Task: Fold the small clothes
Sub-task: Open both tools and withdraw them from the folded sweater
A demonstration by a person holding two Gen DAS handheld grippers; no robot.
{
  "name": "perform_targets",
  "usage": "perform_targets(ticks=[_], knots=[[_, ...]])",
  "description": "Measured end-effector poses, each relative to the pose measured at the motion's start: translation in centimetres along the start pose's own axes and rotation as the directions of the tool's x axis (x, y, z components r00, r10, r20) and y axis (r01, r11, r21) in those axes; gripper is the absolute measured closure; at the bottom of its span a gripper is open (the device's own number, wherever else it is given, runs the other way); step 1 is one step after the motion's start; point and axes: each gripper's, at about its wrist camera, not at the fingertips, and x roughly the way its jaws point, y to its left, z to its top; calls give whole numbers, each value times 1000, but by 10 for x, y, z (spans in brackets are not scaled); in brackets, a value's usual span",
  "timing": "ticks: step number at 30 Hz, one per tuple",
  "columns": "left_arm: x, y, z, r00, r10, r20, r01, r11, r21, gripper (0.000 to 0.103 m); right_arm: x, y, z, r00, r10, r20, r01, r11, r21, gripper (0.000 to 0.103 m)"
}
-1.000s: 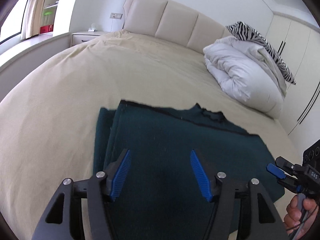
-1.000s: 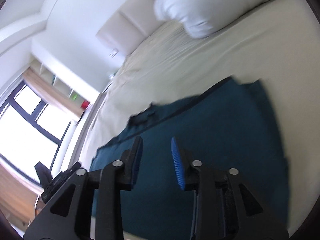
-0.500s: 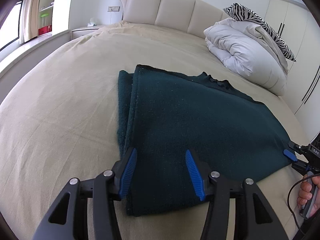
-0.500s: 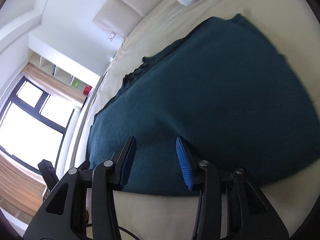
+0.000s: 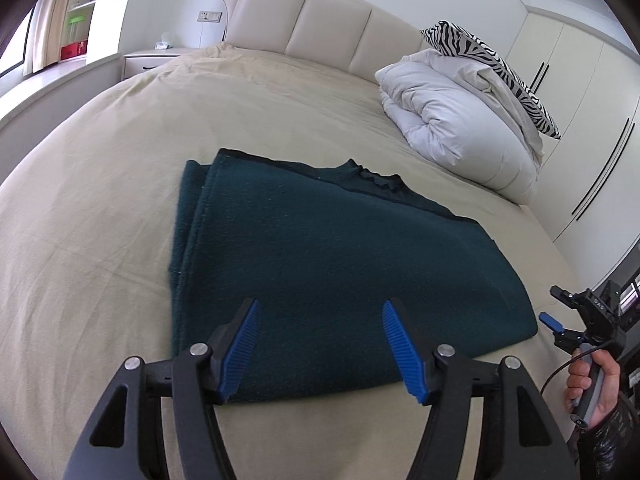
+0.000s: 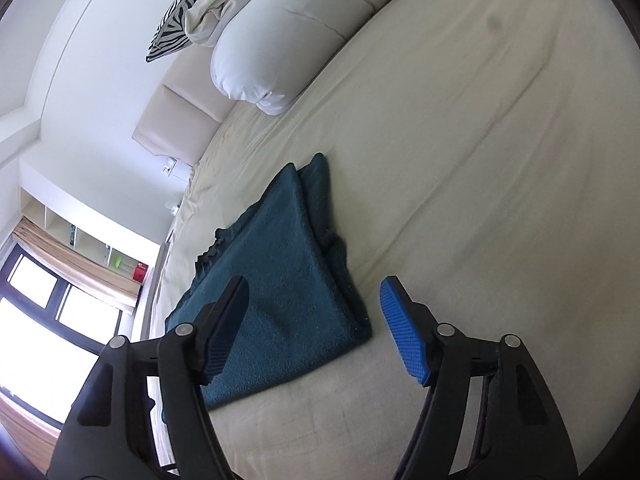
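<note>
Dark green sweater (image 5: 328, 264) lies folded flat on the beige bed (image 5: 100, 184), near edge. Left gripper (image 5: 320, 344) jaws apart, above its near hem; right gripper (image 6: 316, 320) jaws apart, holding nothing, off its right corner.

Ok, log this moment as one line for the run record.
stage: sweater folded | dark green sweater: flat on bed | left gripper: open, empty | right gripper: open, empty | contact: none

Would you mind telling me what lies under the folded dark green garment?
The dark green garment lies flat on the beige bedsheet, which shows all around it. Its own lower layers peek out along one edge; anything else beneath is covered.
</note>
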Motion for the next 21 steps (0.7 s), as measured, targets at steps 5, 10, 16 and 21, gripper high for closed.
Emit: perform_targets(ticks=[5, 10, 16, 21], knots=[[11, -6, -2, 999, -37, -29, 36, 999, -14, 36, 40, 7, 18, 997, -28, -77, 27, 1000, -10, 36], [18, 3, -11, 998, -33, -54, 30, 998, -57, 36, 61, 9, 30, 995, -47, -91, 46, 999, -12, 36], [18, -1, -8, 997, -65, -48, 62, 997, -52, 36, 71, 6, 39, 994, -51, -95, 50, 999, -12, 36], [30, -14, 11, 996, -80, -27, 79, 996, -30, 36, 91, 14, 45, 989, -20, -145, 18, 1000, -16, 36]])
